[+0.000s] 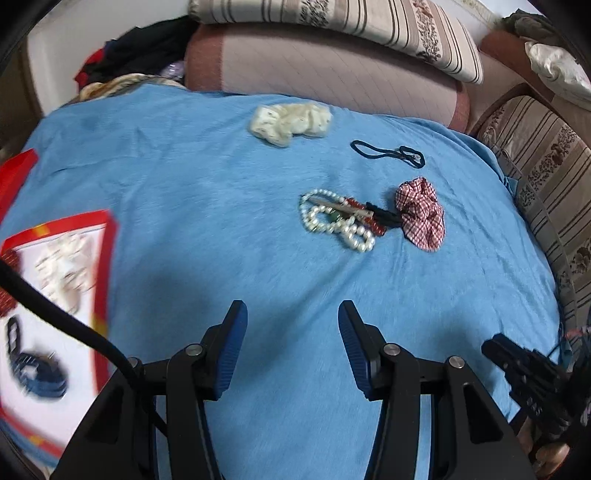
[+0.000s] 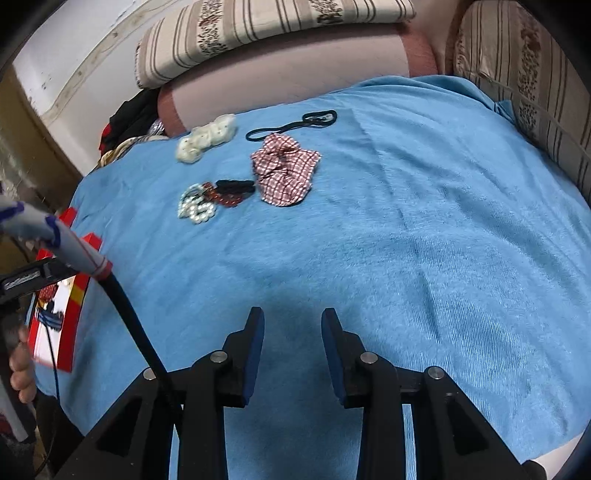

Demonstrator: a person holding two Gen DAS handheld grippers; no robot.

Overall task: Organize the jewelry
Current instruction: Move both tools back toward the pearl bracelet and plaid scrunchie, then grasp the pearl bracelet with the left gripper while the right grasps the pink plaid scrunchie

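Observation:
A pile of jewelry lies on the blue cloth (image 1: 221, 184): a white pearl strand (image 1: 332, 221), a red bead bracelet (image 1: 373, 221) and a black clip (image 1: 384, 214); the pile also shows in the right wrist view (image 2: 197, 208). Beside it lies a red-checked scrunchie (image 1: 421, 218) (image 2: 286, 170). Farther back are a black hair band (image 1: 388, 152) (image 2: 291, 125) and a cream scrunchie (image 1: 290, 123) (image 2: 207, 138). A red-rimmed white box (image 1: 55, 295) at the left holds several pieces. My left gripper (image 1: 291, 314) is open and empty, short of the pile. My right gripper (image 2: 291, 319) is open and empty.
Striped pillows (image 1: 351, 22) and a pink bolster (image 1: 332, 74) border the cloth at the back and right. Dark clothes (image 1: 140, 51) lie at the back left. The other handle (image 1: 532, 376) shows at the lower right of the left wrist view.

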